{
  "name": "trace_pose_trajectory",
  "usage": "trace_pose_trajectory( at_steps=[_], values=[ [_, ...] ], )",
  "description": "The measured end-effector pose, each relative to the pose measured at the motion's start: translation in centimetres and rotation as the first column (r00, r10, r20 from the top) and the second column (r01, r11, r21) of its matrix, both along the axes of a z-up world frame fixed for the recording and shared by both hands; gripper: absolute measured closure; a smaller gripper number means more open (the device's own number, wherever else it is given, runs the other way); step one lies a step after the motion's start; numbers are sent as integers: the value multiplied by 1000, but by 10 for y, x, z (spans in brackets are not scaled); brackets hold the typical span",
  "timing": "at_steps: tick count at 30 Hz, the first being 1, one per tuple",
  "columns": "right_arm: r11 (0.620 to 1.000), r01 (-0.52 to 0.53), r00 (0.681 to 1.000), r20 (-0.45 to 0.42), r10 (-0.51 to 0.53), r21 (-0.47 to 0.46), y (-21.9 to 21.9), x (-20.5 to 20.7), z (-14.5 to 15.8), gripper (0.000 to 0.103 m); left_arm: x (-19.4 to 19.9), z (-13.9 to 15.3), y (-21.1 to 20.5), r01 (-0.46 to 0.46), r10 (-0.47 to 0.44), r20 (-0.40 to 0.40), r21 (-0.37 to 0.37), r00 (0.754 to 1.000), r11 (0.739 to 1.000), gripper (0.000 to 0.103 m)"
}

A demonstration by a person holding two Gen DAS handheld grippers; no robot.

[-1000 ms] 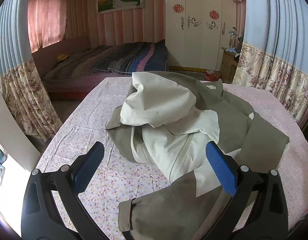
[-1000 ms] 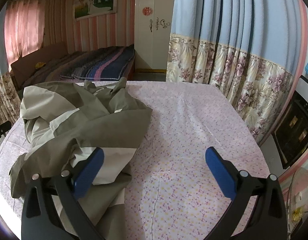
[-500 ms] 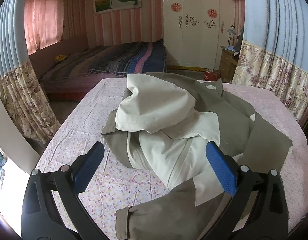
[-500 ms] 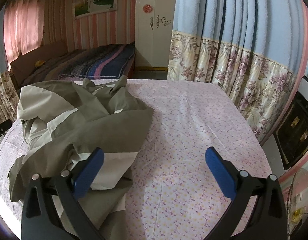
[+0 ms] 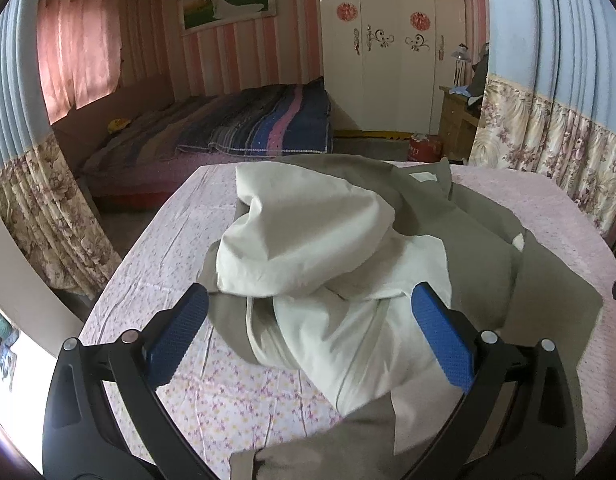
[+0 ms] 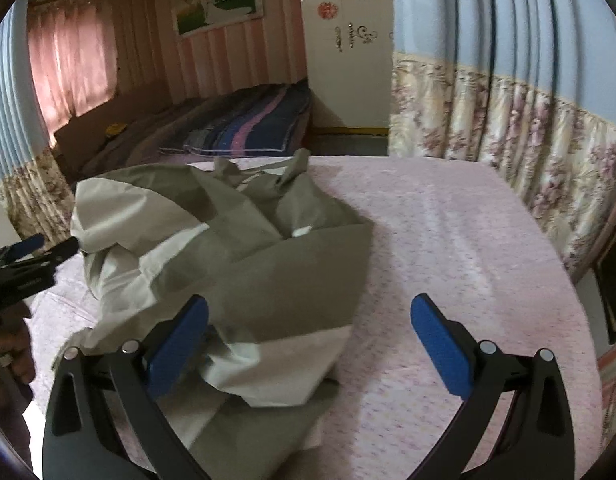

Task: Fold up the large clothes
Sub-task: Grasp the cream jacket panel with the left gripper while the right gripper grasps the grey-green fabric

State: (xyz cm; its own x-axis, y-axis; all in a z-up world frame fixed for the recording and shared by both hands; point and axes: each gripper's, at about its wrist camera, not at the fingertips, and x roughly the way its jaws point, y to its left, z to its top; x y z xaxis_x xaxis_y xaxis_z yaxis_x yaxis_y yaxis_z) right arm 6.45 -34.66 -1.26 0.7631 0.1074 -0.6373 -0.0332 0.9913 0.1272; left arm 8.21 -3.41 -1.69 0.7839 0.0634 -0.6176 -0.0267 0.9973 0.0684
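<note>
Jacket (image 5: 348, 264) – soft, light, probably slippery – lies crumpled; left gripper (image 5: 308, 320) and right gripper (image 6: 308, 320) both spread, empty; take a hem edge.

The left gripper (image 5: 308, 328) has closed in on the crumpled jacket (image 5: 328, 248), whose pale hood now bulges between its spread jaws; the right gripper (image 6: 308, 332) has swung leftward, more jacket under its left jaw.

Jacket (image 5: 348, 264) heaped on table (image 5: 179, 384), left side; bed (image 5: 235, 132) behind; curtain (image 6: 508, 128) at right.
</note>
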Motion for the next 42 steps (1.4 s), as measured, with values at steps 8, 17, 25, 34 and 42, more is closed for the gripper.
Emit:
trace_pose_trajectory(
  at_steps=[8,17,25,34,42],
  values=[
    [995,-92,990,-105,89,-25,33,45,-48,2,51,-12,9,-30,30,0,38,1000,999,3],
    [990,-135,980,-153,126,-46,41,67,-71,50,105,-40,15,-4,6,-47,45,999,999,3],
    [997,-67,997,-36,66,-35,13,61,-36,91,109,-41,19,75,-78,-51,-64,996,995,64],
    [967,81,995,81,-63,-242,-87,125,-9,94,125,-14,44,89,-90,-13,-92,996,992,92],
    [907,193,976,172,-137,-374,-139,196,11,94,172,1,44,104,-105,-5,-111,994,988,92]
  ],
)
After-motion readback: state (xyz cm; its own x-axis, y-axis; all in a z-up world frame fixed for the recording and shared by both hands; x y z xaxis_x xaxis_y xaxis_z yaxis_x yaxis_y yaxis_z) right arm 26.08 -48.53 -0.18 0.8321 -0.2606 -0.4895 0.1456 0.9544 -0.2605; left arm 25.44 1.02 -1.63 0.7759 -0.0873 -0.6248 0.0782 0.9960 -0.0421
